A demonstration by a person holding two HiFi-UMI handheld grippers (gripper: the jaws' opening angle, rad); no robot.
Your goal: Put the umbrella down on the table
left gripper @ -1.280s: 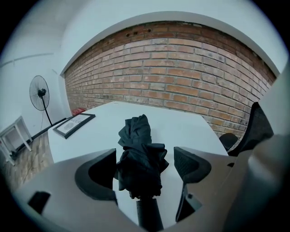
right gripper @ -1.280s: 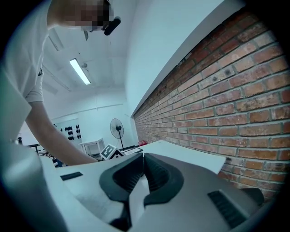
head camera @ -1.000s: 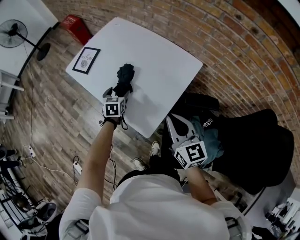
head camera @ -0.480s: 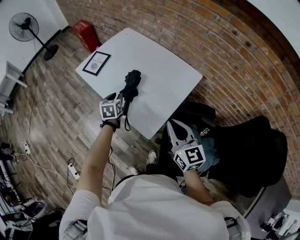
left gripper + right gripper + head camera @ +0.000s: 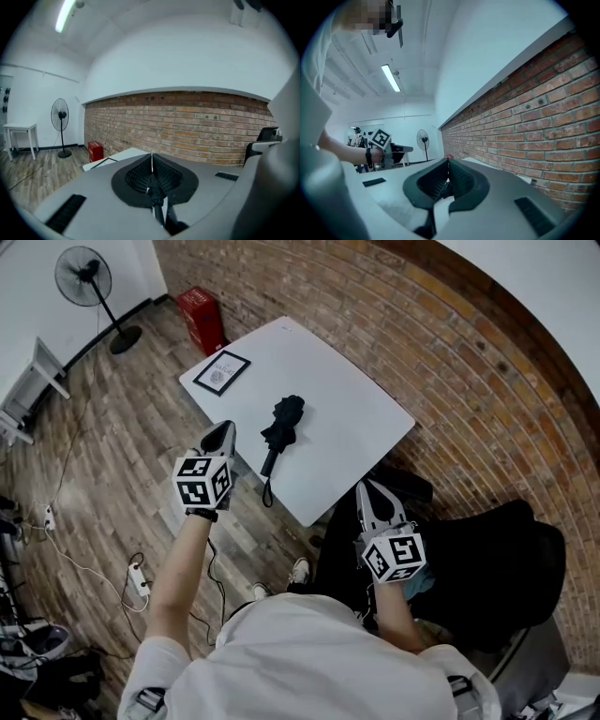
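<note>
The folded black umbrella (image 5: pixel 281 424) lies on the white table (image 5: pixel 333 395), its handle and strap reaching toward the near edge. My left gripper (image 5: pixel 227 427) hovers off the table's left edge, apart from the umbrella, its jaws shut on nothing. In the left gripper view the pads (image 5: pixel 151 157) meet at the tip, with the table's corner (image 5: pixel 115 157) beyond. My right gripper (image 5: pixel 365 487) is held near the table's near right corner, above the chair. Its jaws (image 5: pixel 448 161) are also shut and empty.
A framed card (image 5: pixel 222 372) lies on the table's far left corner. A red box (image 5: pixel 203 320) and a standing fan (image 5: pixel 82 277) are on the wooden floor beyond. A black chair (image 5: pixel 497 568) stands at the right, a power strip (image 5: pixel 139 579) lies at lower left.
My left gripper let go of the umbrella, pulled back off the table and rose, and its jaws closed. The umbrella stays lying on the table. The right gripper rose a little.
</note>
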